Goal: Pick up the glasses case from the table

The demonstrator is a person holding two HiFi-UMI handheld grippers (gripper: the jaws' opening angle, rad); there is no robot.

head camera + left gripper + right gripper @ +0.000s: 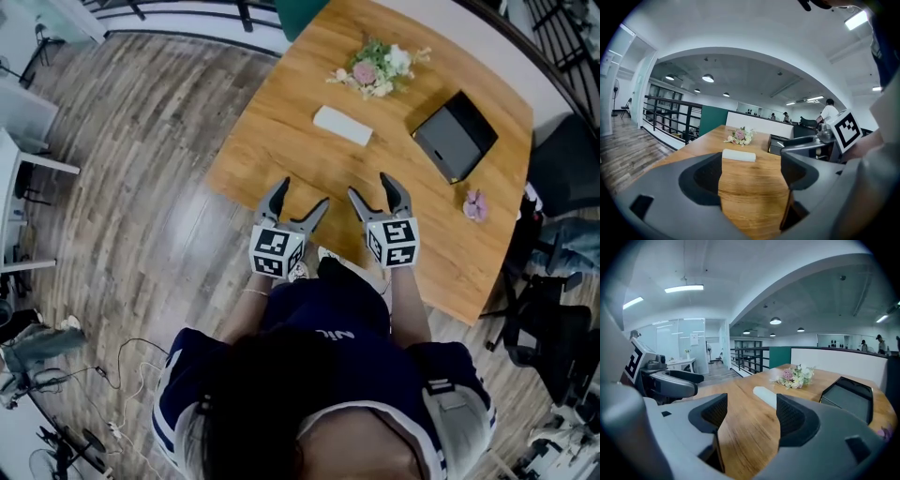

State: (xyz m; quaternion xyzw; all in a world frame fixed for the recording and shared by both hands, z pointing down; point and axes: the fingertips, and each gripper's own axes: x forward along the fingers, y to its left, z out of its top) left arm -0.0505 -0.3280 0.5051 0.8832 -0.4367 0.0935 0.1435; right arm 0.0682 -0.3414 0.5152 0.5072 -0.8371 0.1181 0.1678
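I see a light-brown wooden counter, grained, with a soft sheen. On the counter, the white oblong glasses case looks smooth and matt. Beside the counter, the grey wood-plank floor looks faintly glossy.

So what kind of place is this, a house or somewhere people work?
Most likely an open office. There's a big wooden table, a black office chair beside it, round ceiling lamps and people working far at the back.

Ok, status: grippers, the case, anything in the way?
Left gripper open, empty. Right gripper open, empty. Glasses case flat on table, untouched, ahead of both. Nothing in between; flowers lie beyond it.
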